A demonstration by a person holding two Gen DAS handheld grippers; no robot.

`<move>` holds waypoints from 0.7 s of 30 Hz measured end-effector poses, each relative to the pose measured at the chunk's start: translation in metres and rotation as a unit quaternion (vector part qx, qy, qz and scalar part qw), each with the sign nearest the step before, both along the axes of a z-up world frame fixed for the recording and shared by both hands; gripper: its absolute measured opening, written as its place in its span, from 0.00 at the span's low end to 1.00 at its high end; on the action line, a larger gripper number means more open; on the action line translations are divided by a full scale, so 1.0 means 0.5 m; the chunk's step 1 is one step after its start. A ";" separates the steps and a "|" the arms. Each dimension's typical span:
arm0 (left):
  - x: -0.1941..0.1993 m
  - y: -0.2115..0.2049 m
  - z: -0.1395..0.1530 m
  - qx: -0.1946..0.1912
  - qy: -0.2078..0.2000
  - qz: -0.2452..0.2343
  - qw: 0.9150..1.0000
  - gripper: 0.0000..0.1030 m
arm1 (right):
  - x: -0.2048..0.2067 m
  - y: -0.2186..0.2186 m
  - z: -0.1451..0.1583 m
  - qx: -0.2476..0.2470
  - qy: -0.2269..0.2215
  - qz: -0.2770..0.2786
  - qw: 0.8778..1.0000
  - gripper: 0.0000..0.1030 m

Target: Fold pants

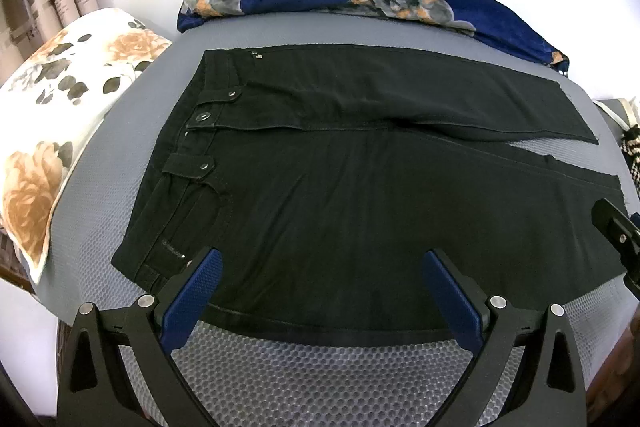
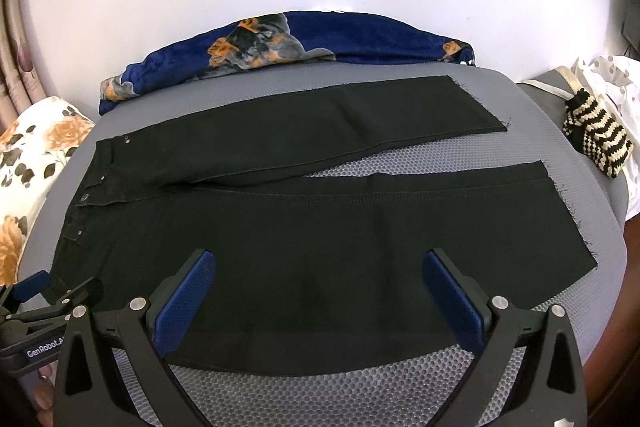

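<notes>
Black pants (image 1: 340, 187) lie spread flat on the grey honeycomb-textured mat (image 1: 320, 379), waistband off to the left of both sets of jaws and the two raw-hemmed legs running away to the right, parted by a thin wedge of mat. The left gripper (image 1: 320, 267) hangs over the near edge of the pants, its jaws spread wide with nothing between them; the blue pads (image 1: 192, 303) frame the hip section, the left pad just over the waistband corner. The right gripper (image 2: 320, 267) sits further along the near leg, jaws equally wide apart and empty, black fabric filling the gap between its fingers. In the right wrist view the left gripper shows low at the left of the jaws; in the left wrist view the right gripper peeks in at the right edge. Beyond the jaws, past the far leg, a navy floral blanket (image 2: 320, 39) lies bunched along the mat's back edge. A floral pillow (image 1: 60, 107) sits to the left, and a black-and-cream striped knit piece (image 2: 596, 139) to the right.
</notes>
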State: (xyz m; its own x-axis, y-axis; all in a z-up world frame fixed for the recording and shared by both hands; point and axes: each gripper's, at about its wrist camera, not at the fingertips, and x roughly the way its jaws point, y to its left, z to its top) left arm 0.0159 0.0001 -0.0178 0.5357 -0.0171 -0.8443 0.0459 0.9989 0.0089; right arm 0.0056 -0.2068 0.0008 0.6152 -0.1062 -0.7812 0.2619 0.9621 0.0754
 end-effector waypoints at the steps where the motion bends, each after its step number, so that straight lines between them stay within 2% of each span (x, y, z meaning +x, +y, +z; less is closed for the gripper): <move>1: 0.000 0.000 0.000 -0.001 0.000 0.000 1.000 0.97 | 0.000 -0.001 0.001 0.001 0.000 0.000 1.000 1.00; 21: 0.011 0.000 -0.004 -0.005 0.000 0.000 1.000 0.97 | 0.012 0.008 0.005 -0.003 0.004 0.009 1.000 1.00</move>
